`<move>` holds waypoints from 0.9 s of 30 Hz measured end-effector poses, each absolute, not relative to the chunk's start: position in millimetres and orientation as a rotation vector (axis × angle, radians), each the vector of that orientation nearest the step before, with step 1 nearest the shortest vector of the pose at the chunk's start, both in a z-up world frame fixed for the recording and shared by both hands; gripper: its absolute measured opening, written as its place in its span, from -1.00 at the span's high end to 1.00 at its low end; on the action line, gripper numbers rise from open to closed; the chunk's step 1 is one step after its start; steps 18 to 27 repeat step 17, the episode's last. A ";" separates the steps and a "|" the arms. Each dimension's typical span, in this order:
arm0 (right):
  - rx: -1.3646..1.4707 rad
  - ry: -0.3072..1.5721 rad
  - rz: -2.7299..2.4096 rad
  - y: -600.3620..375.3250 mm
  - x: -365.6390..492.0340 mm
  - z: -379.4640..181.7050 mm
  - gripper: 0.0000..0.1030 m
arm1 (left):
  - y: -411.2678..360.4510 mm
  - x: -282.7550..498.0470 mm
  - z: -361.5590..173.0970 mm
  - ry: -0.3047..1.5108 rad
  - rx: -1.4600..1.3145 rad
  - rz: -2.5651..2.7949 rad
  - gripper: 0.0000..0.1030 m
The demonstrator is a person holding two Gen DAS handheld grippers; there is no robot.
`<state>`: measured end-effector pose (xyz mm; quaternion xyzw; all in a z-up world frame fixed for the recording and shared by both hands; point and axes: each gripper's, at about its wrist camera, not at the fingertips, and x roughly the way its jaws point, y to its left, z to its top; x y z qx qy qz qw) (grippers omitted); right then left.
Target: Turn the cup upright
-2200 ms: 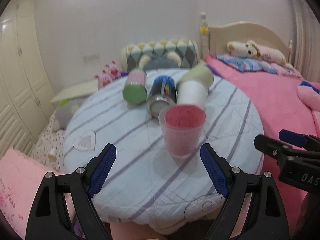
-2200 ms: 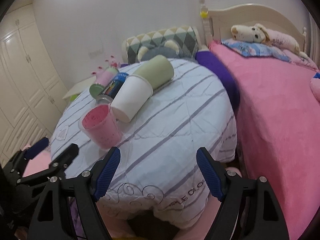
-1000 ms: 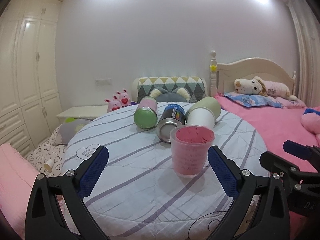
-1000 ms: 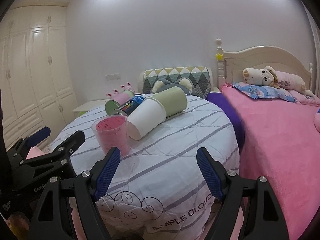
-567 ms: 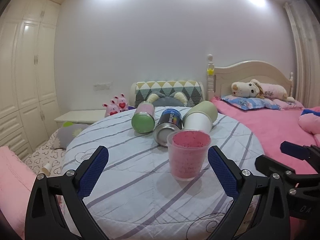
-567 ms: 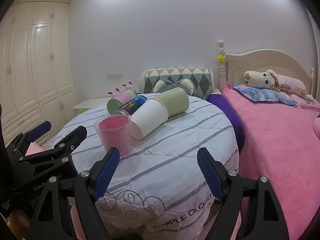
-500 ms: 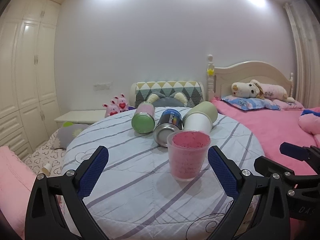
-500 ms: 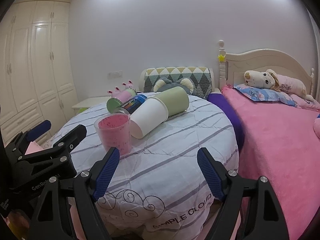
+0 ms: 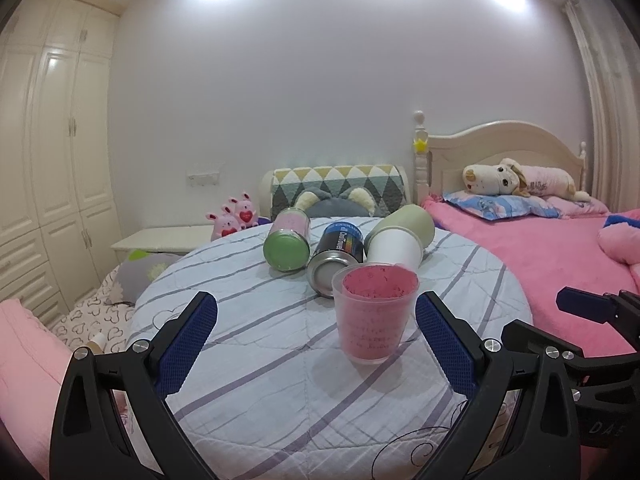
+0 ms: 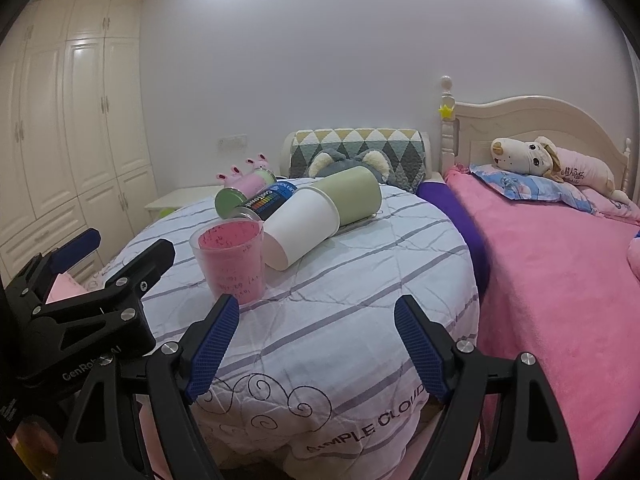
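Observation:
A clear plastic cup (image 9: 374, 314) with a pink lining stands upright, mouth up, on the round table's striped cloth (image 9: 256, 364); it also shows in the right wrist view (image 10: 230, 260). My left gripper (image 9: 316, 340) is open and empty, just in front of the cup, which stands between the finger lines. My right gripper (image 10: 316, 344) is open and empty, to the right of the cup and nearer the table's front edge. The left gripper's body shows at the left of the right wrist view (image 10: 92, 292).
Behind the cup lie a white paper cup (image 9: 394, 246), a green cup (image 9: 416, 222), a dark can (image 9: 336, 256) and a pink-and-green jar (image 9: 288, 244), all on their sides. A pink bed (image 10: 560, 264) is close on the right. A wardrobe (image 9: 48, 184) stands left.
Both views have risen from looking down on the table to a level view, then held almost still. The cup stays upright in the same spot. Both grippers stay open.

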<state>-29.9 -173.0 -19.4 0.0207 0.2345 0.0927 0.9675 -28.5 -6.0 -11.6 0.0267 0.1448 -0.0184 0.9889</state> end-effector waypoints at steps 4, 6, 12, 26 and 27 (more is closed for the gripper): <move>0.039 0.474 0.188 -173.0 -30.3 -19.3 -0.58 | -2.7 -26.0 -12.5 0.304 0.037 -0.036 -0.96; 0.040 0.477 0.190 -172.8 -29.4 -19.4 -0.58 | -1.6 -25.4 -12.9 0.307 0.034 -0.036 -0.96; 0.039 0.500 0.194 -172.6 -27.6 -21.7 -0.58 | 0.2 -25.3 -13.7 0.308 0.036 -0.030 -0.96; 0.037 0.504 0.195 -172.8 -27.3 -22.0 -0.58 | 0.4 -26.1 -13.8 0.307 0.037 -0.028 -0.96; 0.037 0.504 0.195 -172.8 -27.3 -22.0 -0.58 | 0.4 -26.1 -13.8 0.307 0.037 -0.028 -0.96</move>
